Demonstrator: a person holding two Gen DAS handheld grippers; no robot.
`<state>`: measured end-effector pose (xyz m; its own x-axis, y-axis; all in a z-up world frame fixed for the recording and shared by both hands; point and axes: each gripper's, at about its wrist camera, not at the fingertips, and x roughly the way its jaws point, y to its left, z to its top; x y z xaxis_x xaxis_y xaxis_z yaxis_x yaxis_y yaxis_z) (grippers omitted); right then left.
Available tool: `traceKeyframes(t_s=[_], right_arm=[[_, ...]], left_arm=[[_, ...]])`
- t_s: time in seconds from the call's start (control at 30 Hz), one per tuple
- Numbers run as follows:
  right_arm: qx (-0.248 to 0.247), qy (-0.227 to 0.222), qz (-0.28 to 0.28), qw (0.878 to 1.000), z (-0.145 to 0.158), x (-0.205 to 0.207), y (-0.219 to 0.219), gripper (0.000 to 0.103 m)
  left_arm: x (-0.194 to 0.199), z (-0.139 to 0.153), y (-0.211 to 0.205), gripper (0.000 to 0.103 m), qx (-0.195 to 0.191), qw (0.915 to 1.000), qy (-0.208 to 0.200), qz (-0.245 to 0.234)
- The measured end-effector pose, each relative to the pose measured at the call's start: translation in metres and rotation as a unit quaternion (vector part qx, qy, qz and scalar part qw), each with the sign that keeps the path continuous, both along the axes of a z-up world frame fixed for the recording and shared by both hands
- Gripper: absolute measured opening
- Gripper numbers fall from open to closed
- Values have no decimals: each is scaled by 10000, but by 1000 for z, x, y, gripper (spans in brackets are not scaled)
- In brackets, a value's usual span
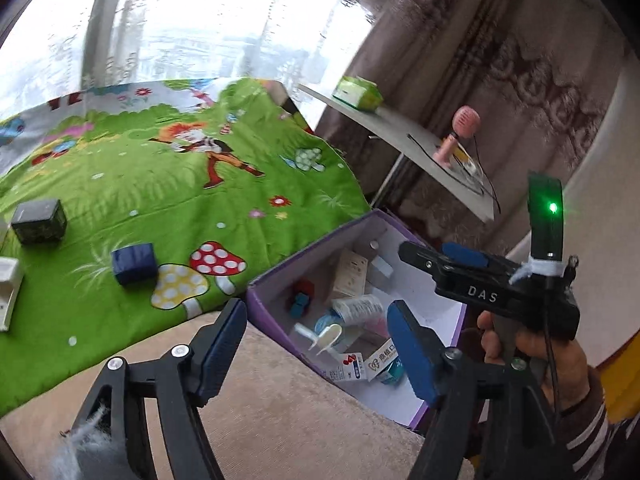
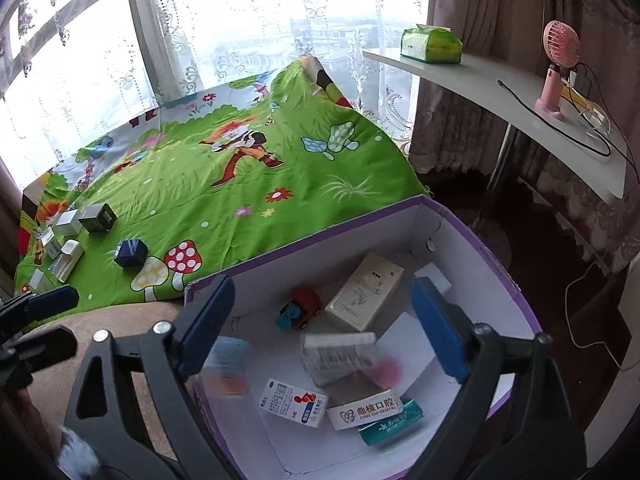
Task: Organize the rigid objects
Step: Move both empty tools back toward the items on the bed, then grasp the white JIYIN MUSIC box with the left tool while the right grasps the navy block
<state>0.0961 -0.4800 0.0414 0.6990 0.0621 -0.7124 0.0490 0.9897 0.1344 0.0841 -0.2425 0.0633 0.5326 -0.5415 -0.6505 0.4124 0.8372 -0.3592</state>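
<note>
Left wrist view
- Left gripper: jaws stood apart, nothing between the pads; hung over the beige surface at the near corner of the purple box.
- Right gripper: seen from the side above the box, gripped by a hand; jaw gap not readable from this angle.
- Purple box: open-topped, white inside, loaded with small cartons, a tube-like bottle and a toy car.
- Green cartoon cloth: carried a dark blue cube, a dark grey box and a white item at the left edge.

Right wrist view
- Right gripper: jaws stood wide apart directly over the box interior; a blurred carton lay below, clear of both pads.
- Box contents: tall beige carton, toy car, white medicine carton, dental carton, teal pack.
- Left gripper: at the left edge, jaws apart.
- Remaining boxes: grouped at the cloth's left side.
</note>
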Motion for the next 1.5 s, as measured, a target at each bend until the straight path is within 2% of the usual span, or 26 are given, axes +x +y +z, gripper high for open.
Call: traceKeyframes(t_s=[0.2, 0.3, 0.4, 0.57, 0.7, 0.87, 1.03, 1.17, 1.37, 1.5], right_arm=[[-73, -101, 187, 9997, 5, -2, 11, 92], [-220, -254, 350, 9988, 12, -5, 22, 96], [-358, -443, 427, 9975, 19, -9, 33, 101], [-375, -596, 425, 9966, 25, -12, 54, 102], [-329, -727, 660, 9946, 26, -17, 73, 102], [-573, -813, 1159, 9883, 22, -24, 112, 102], [-637, -615, 1711, 9813, 13, -29, 148, 102], [-245, -247, 2158, 9758, 1, -26, 163, 102], [-437, 157, 2152, 9755, -20, -17, 176, 102], [-416, 372, 2051, 9771, -23, -6, 177, 102]], left_arm=[[-12, 9, 14, 75, 149, 9990, -288, 310], [-17, 14, 23, 78, 247, 9968, -481, 580], [-24, 18, 38, 78, 70, 9946, -699, 765], [-28, 17, 66, 78, -52, 9926, -691, 998], [-33, 12, 88, 78, 100, 9919, -565, 1136], [-45, 3, 119, 78, 334, 9878, -425, 1461], [-60, -6, 153, 78, 475, 9809, -353, 1853], [-69, -13, 185, 78, 399, 9734, -238, 2243], [-74, -23, 232, 78, 348, 9580, -31, 2845], [-66, -29, 253, 78, 410, 9526, 187, 3009]])
